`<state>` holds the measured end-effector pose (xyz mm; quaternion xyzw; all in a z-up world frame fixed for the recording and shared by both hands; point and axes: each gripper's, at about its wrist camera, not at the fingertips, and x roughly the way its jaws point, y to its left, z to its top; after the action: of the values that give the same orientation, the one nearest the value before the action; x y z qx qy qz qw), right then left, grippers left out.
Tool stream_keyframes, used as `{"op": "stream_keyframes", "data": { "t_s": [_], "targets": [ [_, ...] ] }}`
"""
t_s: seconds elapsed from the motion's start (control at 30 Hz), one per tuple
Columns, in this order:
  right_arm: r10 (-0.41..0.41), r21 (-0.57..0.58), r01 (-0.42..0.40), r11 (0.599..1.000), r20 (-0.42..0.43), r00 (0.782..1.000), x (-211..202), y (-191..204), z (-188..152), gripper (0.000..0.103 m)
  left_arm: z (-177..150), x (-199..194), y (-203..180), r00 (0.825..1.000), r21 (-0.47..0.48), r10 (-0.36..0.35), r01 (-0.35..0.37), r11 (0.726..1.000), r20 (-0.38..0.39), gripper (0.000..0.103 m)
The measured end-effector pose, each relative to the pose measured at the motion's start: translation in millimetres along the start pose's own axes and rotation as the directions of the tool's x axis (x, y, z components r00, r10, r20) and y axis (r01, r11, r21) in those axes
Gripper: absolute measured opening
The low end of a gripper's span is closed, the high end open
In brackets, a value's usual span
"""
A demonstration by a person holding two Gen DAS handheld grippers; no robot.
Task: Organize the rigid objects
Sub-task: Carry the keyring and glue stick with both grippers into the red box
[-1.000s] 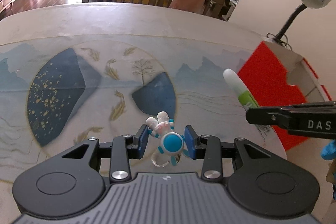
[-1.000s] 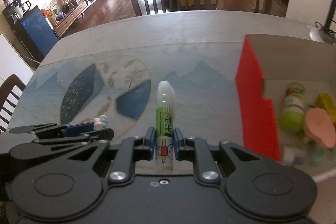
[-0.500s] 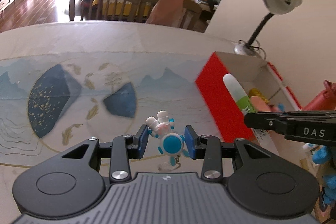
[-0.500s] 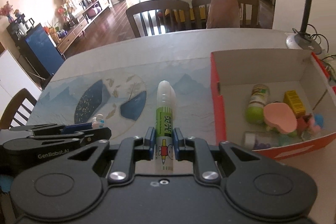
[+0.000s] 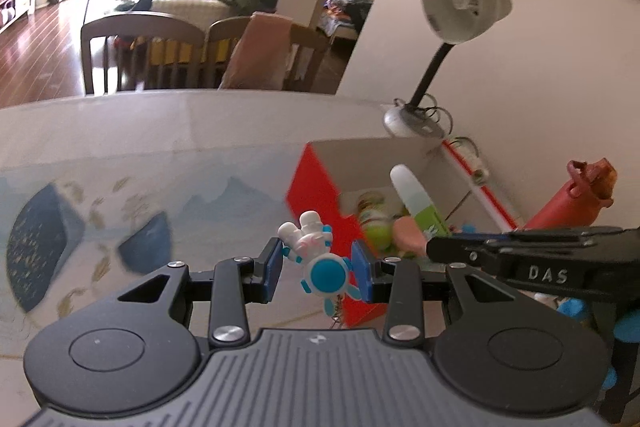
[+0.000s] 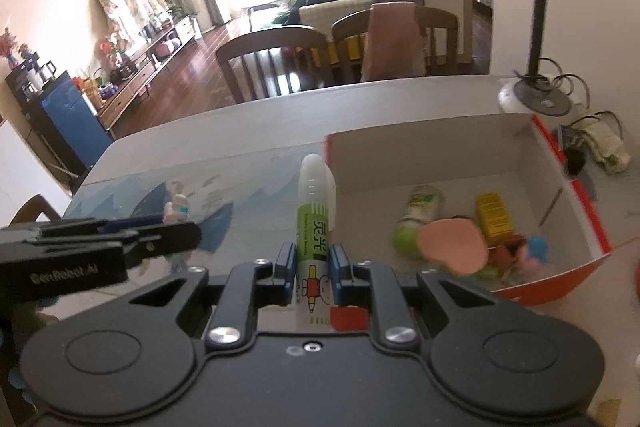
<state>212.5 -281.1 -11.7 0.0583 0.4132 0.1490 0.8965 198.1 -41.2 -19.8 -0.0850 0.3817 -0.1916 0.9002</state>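
Note:
My left gripper (image 5: 318, 269) is shut on a small white and blue astronaut figure (image 5: 316, 255), held in the air just left of the red box (image 5: 316, 183). My right gripper (image 6: 313, 269) is shut on a white and green glue stick (image 6: 314, 223), which points forward beside the box's left wall (image 6: 440, 155). The box is open, with white inner walls, and holds a green-capped bottle (image 6: 416, 219), a pink heart-shaped piece (image 6: 452, 245), a yellow carton (image 6: 494, 213) and small toys. The glue stick (image 5: 416, 201) also shows in the left wrist view.
A desk lamp (image 5: 452, 11) stands behind the box with its base (image 6: 534, 101) on the table. A red bottle (image 5: 576, 195) stands right of the box. A painted blue mat (image 5: 120, 219) covers the table. Wooden chairs (image 6: 280, 63) stand at the far edge.
Both grippers have risen and swung right toward the red box, each still holding its object. The box's inside has come into view in both views.

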Motion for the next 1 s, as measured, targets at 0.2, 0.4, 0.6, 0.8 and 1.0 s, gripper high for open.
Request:
{"op": "stream_keyframes", "data": {
  "t_s": [0.2,0.4,0.6,0.8,1.0],
  "targets": [
    [-0.025,0.02,0.024,1.0,0.017,1.0,-7,-36,2,0.016,19,19,-36,1.0,0.035,-0.02,0.02,0.999,0.004,0.037],
    [-0.051,0.036,0.051,0.998,0.02,0.998,-9,-68,4,0.016,32,47,-67,0.999,0.058,-0.033,0.034,0.998,-0.022,0.037],
    [-0.081,0.052,0.08,0.995,0.016,0.997,-5,-98,6,0.016,38,76,-93,0.998,0.082,-0.039,0.043,0.996,-0.052,0.037],
    [-0.102,0.055,0.102,0.993,0.011,0.995,0,-124,8,0.016,38,106,-113,0.995,0.108,-0.023,0.033,0.994,-0.093,0.037],
    [-0.113,0.046,0.114,0.992,-0.014,0.993,13,-143,9,0.016,34,133,-126,0.991,0.13,0.001,0.016,0.991,-0.131,0.037]
  ]
}}
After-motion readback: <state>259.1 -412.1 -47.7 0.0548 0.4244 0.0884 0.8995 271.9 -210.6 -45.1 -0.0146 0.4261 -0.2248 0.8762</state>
